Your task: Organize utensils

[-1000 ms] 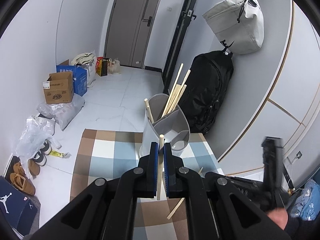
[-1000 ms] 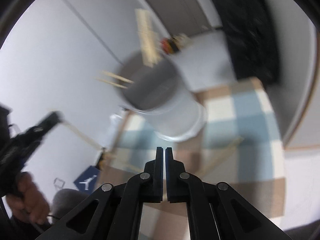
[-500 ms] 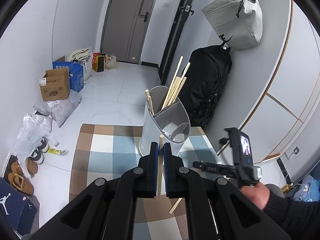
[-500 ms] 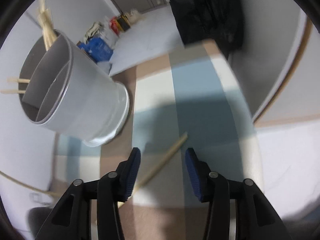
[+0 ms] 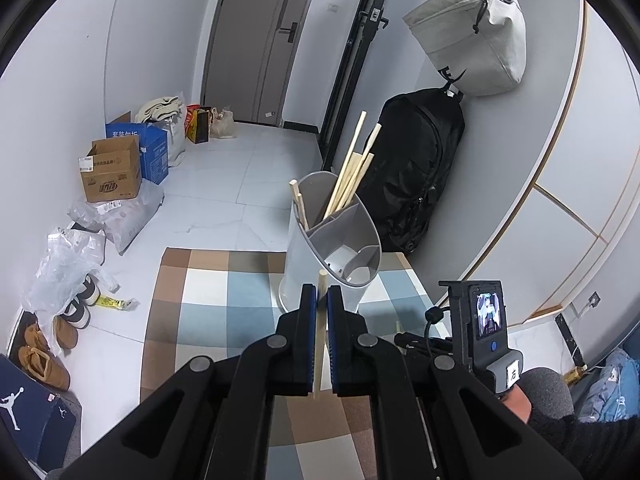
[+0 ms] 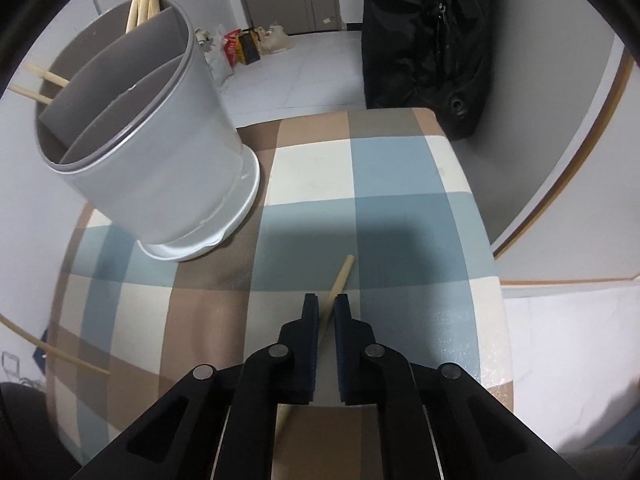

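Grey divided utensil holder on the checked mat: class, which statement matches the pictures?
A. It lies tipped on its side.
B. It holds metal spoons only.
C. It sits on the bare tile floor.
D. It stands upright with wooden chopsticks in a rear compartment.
D: the grey divided utensil holder stands upright on the checked mat, with wooden chopsticks sticking out of a rear compartment.

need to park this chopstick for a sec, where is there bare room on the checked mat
Free: the mat left of the grey holder, up to its floor edge, and the blue and cream squares between holder and black backpack. Crowded: near the right gripper, closed around a lying chopstick.
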Available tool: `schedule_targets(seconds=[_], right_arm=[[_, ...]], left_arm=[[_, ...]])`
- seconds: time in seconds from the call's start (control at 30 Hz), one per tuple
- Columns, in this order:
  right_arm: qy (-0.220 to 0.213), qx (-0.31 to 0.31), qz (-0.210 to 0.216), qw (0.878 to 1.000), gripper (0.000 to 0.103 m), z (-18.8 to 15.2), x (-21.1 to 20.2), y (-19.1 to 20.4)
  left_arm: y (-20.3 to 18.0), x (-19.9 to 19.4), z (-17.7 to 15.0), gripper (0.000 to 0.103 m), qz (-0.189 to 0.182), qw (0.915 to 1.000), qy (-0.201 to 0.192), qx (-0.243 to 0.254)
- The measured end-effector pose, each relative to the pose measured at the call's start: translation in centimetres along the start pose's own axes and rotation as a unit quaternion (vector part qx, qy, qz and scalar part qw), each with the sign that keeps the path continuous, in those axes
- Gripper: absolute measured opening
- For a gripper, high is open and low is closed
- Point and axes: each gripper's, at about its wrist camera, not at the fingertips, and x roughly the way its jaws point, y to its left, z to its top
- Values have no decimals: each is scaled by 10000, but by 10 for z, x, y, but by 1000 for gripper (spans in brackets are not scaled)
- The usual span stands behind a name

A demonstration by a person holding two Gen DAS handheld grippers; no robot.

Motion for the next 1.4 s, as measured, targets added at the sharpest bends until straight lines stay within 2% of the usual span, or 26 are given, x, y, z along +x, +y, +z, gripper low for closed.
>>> schedule_targets(seconds=[0.3,0.63,1.0,1.4], right_arm=[[-288,227,421,9984,3,11,-12,0],[-788,435,916,9917,2,19,-54,-4],[-1510,329,1686,9735,2,6,-109,3],[-1995,-7,2030,9586,1,-5,-139,12]], left_arm=[[-7,-2,4,2,83,9999,30,50],[-18,-5,7,2,123,9998,-1,145],[-28,-10,10,2,121,9997,-67,222],[-35,-15,16,2,87,9994,-169,273]])
